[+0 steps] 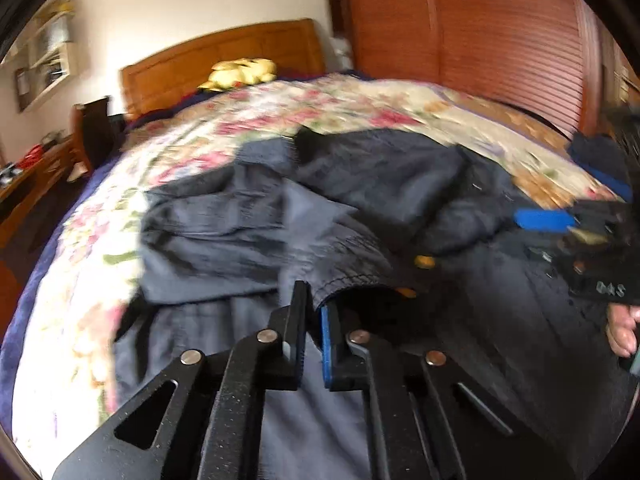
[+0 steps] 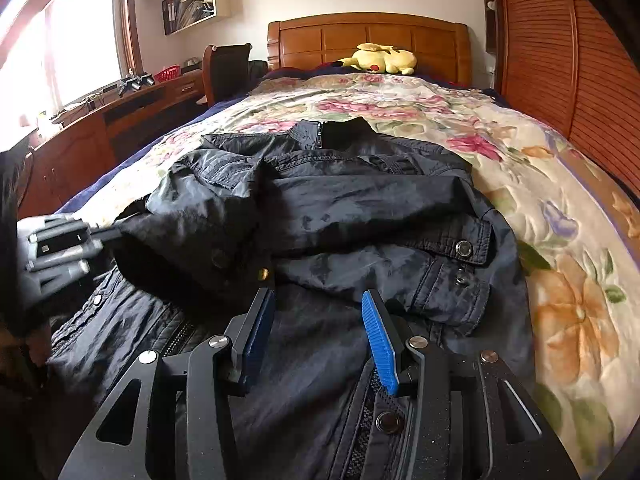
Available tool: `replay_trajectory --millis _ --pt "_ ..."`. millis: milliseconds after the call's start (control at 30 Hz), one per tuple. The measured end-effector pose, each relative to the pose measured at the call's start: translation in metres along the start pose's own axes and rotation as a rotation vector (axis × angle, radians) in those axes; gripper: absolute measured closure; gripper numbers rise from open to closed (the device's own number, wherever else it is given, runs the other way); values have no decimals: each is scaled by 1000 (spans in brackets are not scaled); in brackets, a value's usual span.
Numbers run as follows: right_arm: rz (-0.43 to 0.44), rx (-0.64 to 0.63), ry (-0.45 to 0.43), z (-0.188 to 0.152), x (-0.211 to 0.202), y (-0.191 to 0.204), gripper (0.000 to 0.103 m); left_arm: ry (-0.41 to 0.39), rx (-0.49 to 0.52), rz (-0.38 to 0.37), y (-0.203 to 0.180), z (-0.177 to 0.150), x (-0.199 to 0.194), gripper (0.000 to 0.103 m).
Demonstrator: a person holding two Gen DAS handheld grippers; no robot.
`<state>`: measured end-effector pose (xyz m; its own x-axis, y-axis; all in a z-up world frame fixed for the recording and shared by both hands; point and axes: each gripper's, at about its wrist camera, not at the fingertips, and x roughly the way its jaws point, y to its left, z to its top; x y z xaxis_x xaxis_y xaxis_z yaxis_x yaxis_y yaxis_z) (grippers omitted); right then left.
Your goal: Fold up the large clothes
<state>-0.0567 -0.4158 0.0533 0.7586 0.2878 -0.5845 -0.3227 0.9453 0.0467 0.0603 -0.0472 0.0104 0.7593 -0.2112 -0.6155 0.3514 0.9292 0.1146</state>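
Note:
A large dark navy jacket (image 2: 340,208) lies on the floral bedspread (image 2: 400,100), collar toward the headboard, both sleeves folded across its chest. My left gripper (image 1: 314,304) is shut on the cuff of one sleeve (image 1: 344,276) and holds it over the jacket body (image 1: 500,300); it also shows at the left edge of the right wrist view (image 2: 100,236). My right gripper (image 2: 318,300) is open and empty, low over the jacket's lower front near the zipper (image 2: 372,412). It shows blurred at the right of the left wrist view (image 1: 544,220).
A yellow plush toy (image 2: 380,58) lies by the wooden headboard (image 2: 368,36). A wooden desk (image 2: 120,112) and chair (image 2: 226,68) stand left of the bed. A slatted wooden wardrobe (image 2: 560,60) runs along the right side.

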Motion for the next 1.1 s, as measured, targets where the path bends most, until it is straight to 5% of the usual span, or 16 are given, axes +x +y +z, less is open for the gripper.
replay_trajectory --millis 233,467,700,800,867,1000,1033,1100 --pt "-5 -12 15 0 4 0 56 28 -140 91 60 -10 -1 97" --pt "-9 -20 23 0 6 -1 56 76 -181 177 81 -29 0 97" --pt "-9 -26 26 0 6 -1 56 56 -216 182 96 -34 -15 94" --pt "-7 -27 27 0 6 -2 56 42 -225 159 96 -33 -19 80" --pt "-5 -28 29 0 7 -2 56 20 -222 138 94 -32 -25 59" --pt "0 -33 41 0 9 -2 56 8 -211 89 87 -34 -34 42" --pt "-1 -36 44 0 10 -1 56 2 -210 82 86 -35 -37 29" --pt "-3 -42 52 0 12 -1 56 -5 -210 64 83 -37 -41 24"
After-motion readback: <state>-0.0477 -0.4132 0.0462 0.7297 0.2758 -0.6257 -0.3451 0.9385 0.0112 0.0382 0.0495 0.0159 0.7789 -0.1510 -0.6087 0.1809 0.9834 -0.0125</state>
